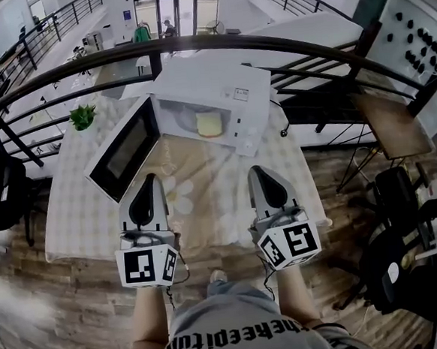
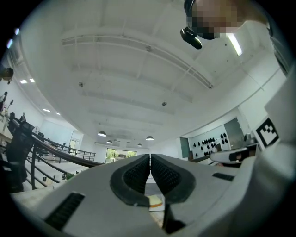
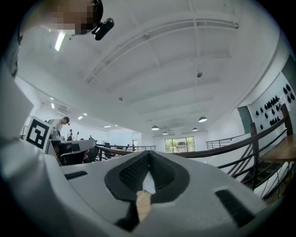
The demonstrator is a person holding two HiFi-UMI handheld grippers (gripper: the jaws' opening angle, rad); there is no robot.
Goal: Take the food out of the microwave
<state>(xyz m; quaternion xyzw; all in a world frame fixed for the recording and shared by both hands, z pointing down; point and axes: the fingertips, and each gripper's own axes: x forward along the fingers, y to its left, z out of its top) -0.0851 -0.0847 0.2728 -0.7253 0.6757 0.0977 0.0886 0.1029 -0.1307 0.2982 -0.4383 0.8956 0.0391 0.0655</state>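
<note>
A white microwave (image 1: 220,94) stands at the far side of the table, its door (image 1: 126,151) swung wide open to the left. Inside lies the food (image 1: 209,123), a pale yellow slice on a plate. In the left gripper view the food (image 2: 156,202) peeks through the slot below the jaws. My left gripper (image 1: 150,180) hovers over the near half of the table, below the door, shut and empty. My right gripper (image 1: 257,171) hangs level with it to the right, also shut on nothing. Both point toward the microwave and are well short of it. Their pads meet at the tips (image 2: 150,158) (image 3: 148,158).
A checkered cloth covers the table (image 1: 71,219). A small green plant (image 1: 83,116) sits at its far left corner. A dark curved railing (image 1: 269,49) runs behind the microwave. Black chairs (image 1: 5,190) stand at the left; a wooden side table (image 1: 391,122) and more chairs at the right.
</note>
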